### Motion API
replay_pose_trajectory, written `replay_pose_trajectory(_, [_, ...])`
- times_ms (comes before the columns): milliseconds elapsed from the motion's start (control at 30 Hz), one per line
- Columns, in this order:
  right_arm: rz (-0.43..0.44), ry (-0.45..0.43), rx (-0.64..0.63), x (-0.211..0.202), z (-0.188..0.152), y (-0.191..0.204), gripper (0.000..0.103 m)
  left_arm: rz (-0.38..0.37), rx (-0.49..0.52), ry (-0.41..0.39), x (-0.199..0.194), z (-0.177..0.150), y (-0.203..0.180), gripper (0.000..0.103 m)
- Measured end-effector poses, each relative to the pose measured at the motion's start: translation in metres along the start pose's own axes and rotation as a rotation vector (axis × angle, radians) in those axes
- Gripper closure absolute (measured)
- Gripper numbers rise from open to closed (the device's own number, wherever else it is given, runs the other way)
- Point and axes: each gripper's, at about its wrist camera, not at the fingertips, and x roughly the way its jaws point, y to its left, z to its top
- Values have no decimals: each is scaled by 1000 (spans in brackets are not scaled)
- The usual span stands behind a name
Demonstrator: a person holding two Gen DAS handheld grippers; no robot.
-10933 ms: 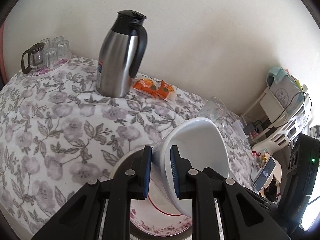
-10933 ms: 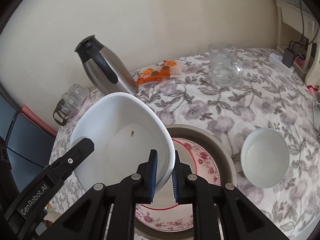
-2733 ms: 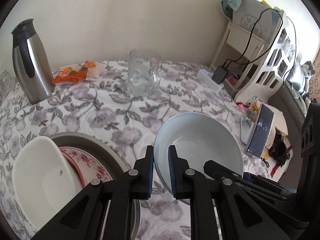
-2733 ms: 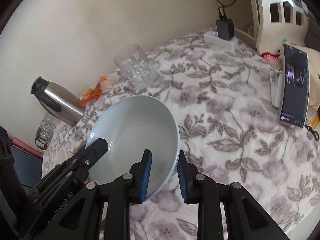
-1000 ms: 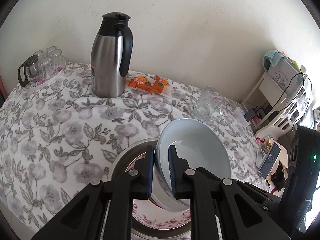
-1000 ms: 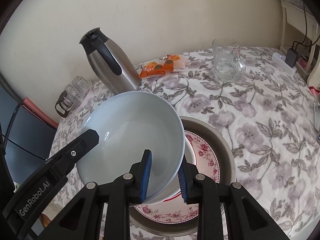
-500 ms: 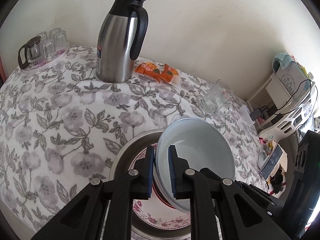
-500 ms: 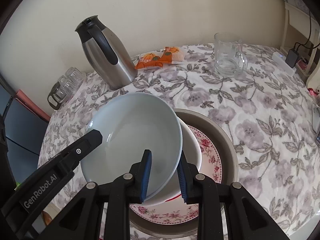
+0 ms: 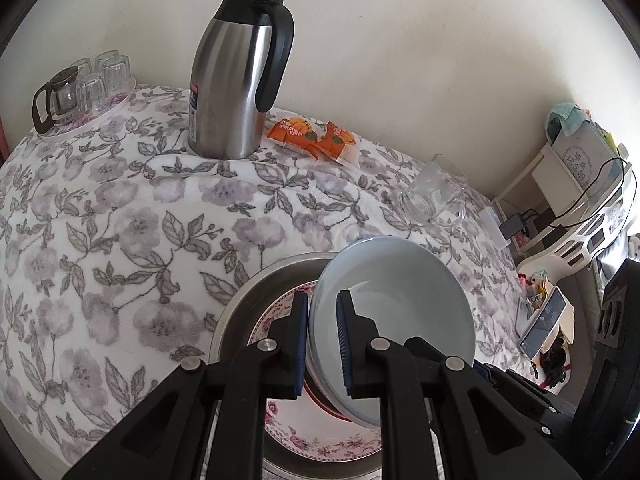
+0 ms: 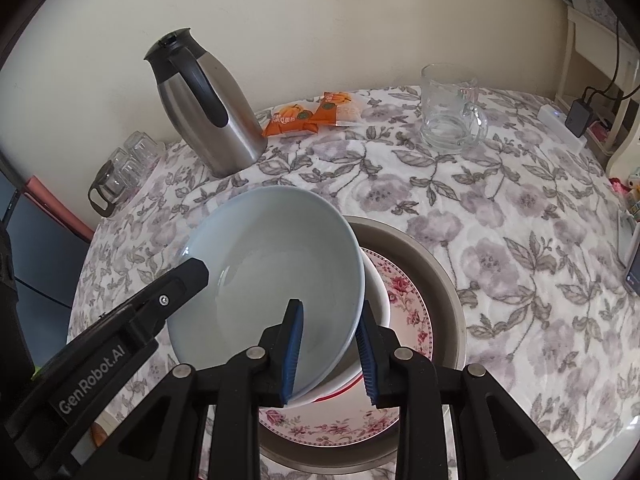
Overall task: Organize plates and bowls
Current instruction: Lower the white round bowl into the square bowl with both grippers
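Soft, even daylight; sharp focus, faint shadows, strong fisheye bending with dark corners.

Bowls: two, a pale blue bowl (image 10: pixel 276 264) tilted inside a white bowl (image 10: pixel 378 292), both over the floral plate
Plates: one floral plate (image 10: pixel 408 312), lying in the round metal tray
Trays: one round metal tray (image 10: pixel 440 280) under the floral plate; one small white tray (image 9: pixel 86 120) left of the steel flask
Flasks: one steel flask (image 9: pixel 236 76), beyond the floral plate
Snack packets: two orange snack packets (image 9: pixel 316 138), just right of the steel flask
Glass mugs: one glass mug (image 10: pixel 450 110), right of the packets
Small glasses: three or four (image 9: pixel 106 76), exact count unclear
Glass teapots: one (image 9: pixel 60 98), on the white tray
Grippers: two, the left gripper (image 9: pixel 322 344) and the right gripper (image 10: pixel 330 354), both at the blue bowl's rim
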Motion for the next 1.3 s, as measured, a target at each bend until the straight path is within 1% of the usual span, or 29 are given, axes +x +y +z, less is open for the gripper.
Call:
replay_pose_trajectory(233, [-14, -12, 2, -5, 1, -2, 73, 7, -5, -9, 0, 1, 1, 91])
replay_pose_trajectory(767, [4, -19, 16, -11, 2, -6, 74, 18, -7, 1, 4, -2, 2, 91])
replay_pose_trajectory(867, [-20, -24, 13, -14, 2, -7, 71, 18, -7, 1, 4, -2, 2, 91])
replay_pose_trajectory(933, [-19, -48, 12, -19, 3, -8, 71, 17, -7, 2, 4, -2, 2, 91])
replay_pose_trajectory(1300, [2, -108, 68, -31, 6, -27, 71, 19, -11, 4, 5, -2, 1, 91])
